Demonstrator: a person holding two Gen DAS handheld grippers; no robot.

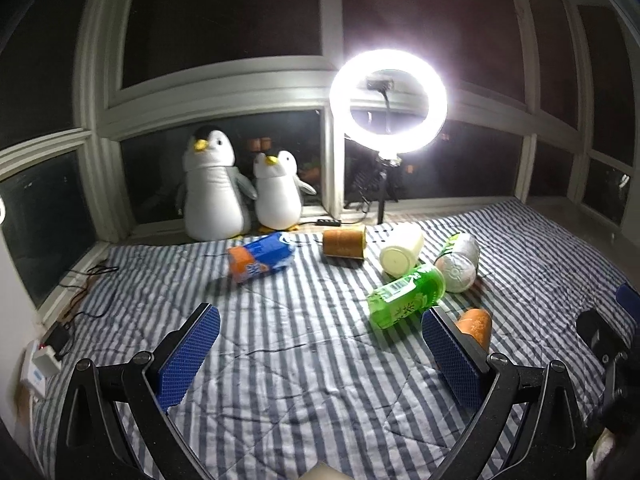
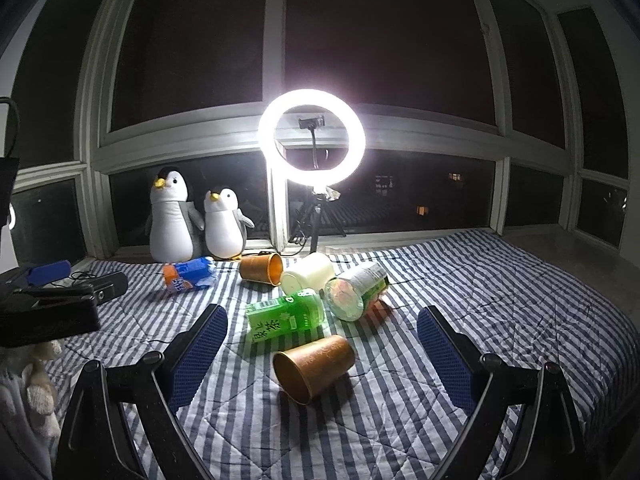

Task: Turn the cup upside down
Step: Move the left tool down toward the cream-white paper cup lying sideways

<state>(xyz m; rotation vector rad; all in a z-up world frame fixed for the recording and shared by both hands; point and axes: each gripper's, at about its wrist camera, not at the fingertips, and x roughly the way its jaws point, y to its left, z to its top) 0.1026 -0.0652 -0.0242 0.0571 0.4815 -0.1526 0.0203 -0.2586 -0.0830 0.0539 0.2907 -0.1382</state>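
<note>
Several cups lie on their sides on a striped blanket (image 2: 480, 300). A brown paper cup (image 2: 314, 368) lies nearest, its mouth toward the camera, between the fingers of my open right gripper (image 2: 322, 344), which holds nothing. It shows partly in the left wrist view (image 1: 476, 326) behind the right finger. A second brown cup (image 2: 262, 268) (image 1: 344, 243), a cream cup (image 2: 308, 274) (image 1: 401, 251), a green cup (image 2: 286, 316) (image 1: 406, 296) and a clear-lidded cup (image 2: 354, 290) (image 1: 458, 266) lie farther back. My left gripper (image 1: 320, 340) is open and empty over bare blanket.
A blue and orange cup (image 1: 260, 256) (image 2: 188, 274) lies at the left. Two penguin plush toys (image 1: 236, 188) (image 2: 192, 220) and a lit ring light on a tripod (image 1: 388, 96) (image 2: 312, 138) stand by the window. Cables (image 1: 80, 296) lie at the left edge.
</note>
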